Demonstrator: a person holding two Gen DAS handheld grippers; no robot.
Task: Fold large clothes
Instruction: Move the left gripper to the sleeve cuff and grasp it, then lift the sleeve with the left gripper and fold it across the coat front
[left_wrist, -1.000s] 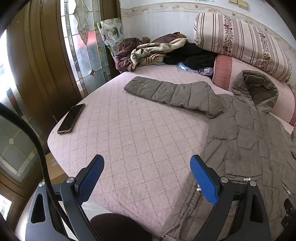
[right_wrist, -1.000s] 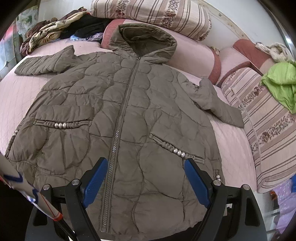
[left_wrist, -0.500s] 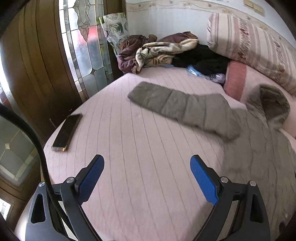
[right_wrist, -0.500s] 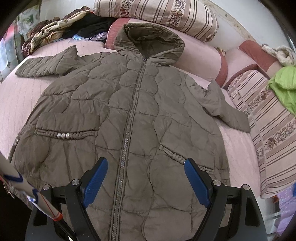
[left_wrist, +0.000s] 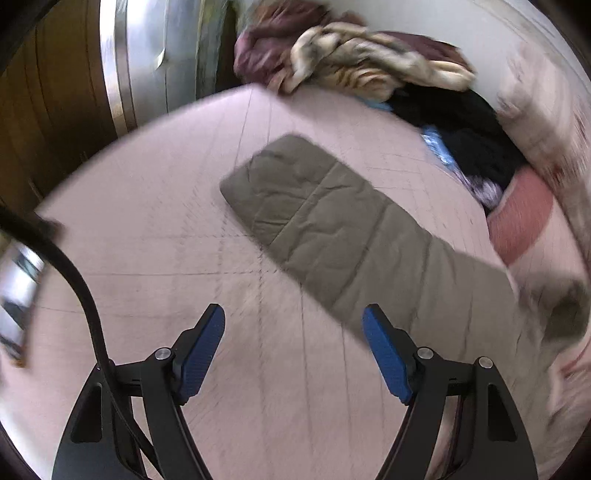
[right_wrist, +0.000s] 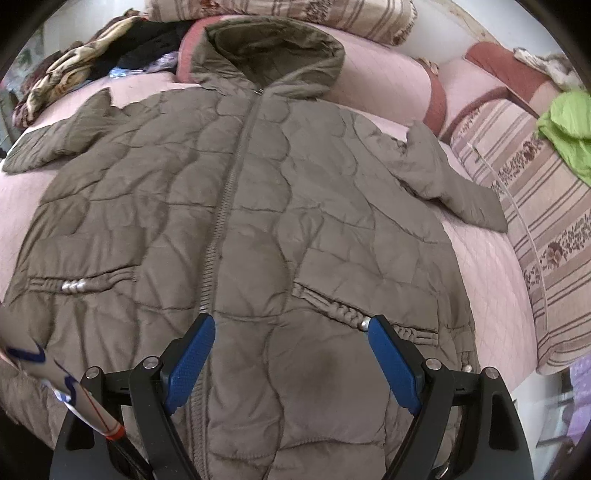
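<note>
An olive quilted hooded coat (right_wrist: 255, 206) lies flat and zipped on the pink bed, hood toward the pillows, both sleeves spread out. My right gripper (right_wrist: 290, 325) is open and empty above the coat's lower front, between its two beaded pockets. In the blurred left wrist view the coat's left sleeve (left_wrist: 332, 229) lies straight on the bedspread. My left gripper (left_wrist: 293, 314) is open and empty just short of the sleeve, with its right finger near the sleeve's lower edge.
A heap of clothes (left_wrist: 354, 62) lies at the bed's far corner by the stained-glass door (left_wrist: 147, 55). Striped pillows (right_wrist: 535, 192) line the right side, with a green garment (right_wrist: 569, 129) on them. A phone (left_wrist: 18, 306) lies blurred at the bed's left edge.
My left gripper has swung forward and left toward the sleeve, which now fills the view. My right gripper has moved forward and lower over the coat. Both stay open.
</note>
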